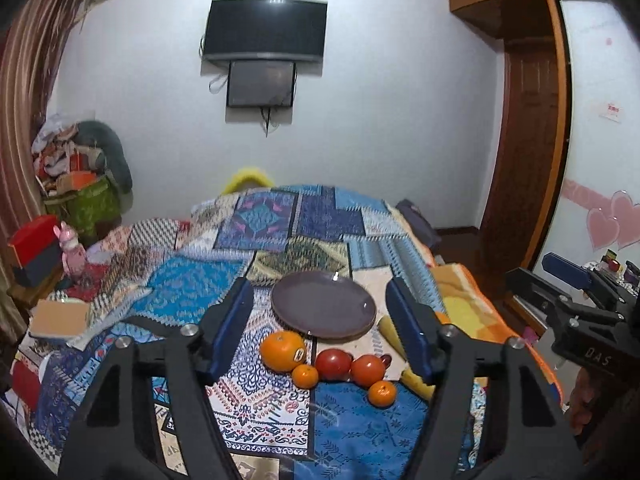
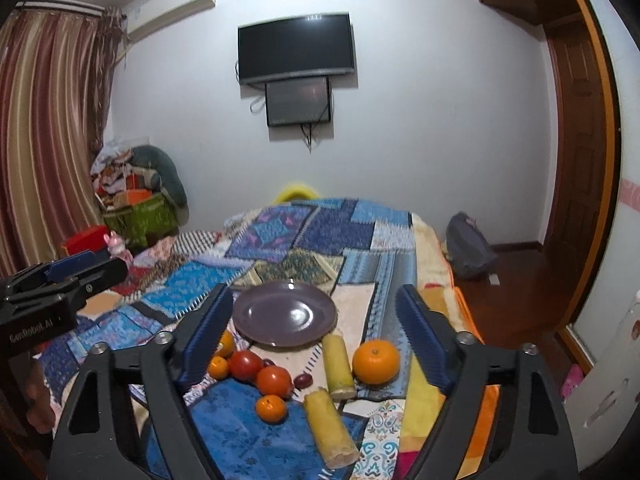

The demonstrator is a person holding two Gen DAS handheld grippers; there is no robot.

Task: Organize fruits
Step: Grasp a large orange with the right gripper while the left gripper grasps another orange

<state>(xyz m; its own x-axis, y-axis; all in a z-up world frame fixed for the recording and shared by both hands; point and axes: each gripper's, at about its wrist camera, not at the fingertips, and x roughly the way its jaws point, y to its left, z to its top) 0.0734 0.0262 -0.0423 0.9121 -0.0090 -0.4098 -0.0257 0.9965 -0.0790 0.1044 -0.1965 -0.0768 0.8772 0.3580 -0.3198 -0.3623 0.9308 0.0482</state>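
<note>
Right wrist view: both tongs released, nothing between the jaws — right tongs, left tongs. Fruit lies loose on the bed, near edge, just in front of the plate. Plate empty. Suggest taking the big orange first: it stands clear; the tomatoes touch, so approach those from above.

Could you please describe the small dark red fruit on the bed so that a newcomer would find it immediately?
Start at the purple plate on the patchwork bedspread; a cluster of fruit lies just in front of it. The small dark red fruit sits between a red tomato and a pale yellow stalk. It is the smallest and darkest piece there.
</note>
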